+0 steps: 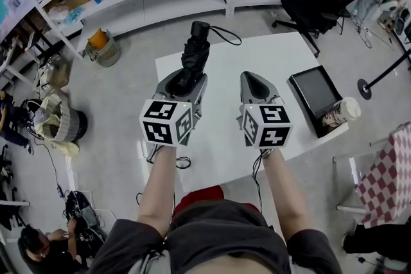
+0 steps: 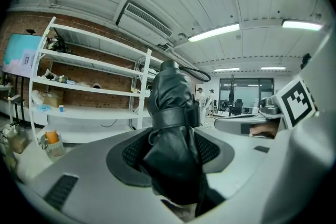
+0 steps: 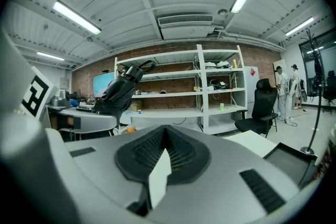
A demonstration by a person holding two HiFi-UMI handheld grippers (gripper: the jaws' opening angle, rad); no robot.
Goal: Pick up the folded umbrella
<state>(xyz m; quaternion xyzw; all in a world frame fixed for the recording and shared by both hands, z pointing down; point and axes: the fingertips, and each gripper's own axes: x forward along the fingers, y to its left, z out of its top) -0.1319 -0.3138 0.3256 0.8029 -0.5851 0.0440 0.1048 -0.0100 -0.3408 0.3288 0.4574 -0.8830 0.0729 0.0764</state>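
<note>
Left tongs clamped on umbrella low on its body, corded end up and over the surface's far-left corner, probably to lift it clear. Right tongs together, empty, idle alongside.

The left gripper held the folded umbrella above the white table. The right gripper hovered alongside, jaws together
</note>
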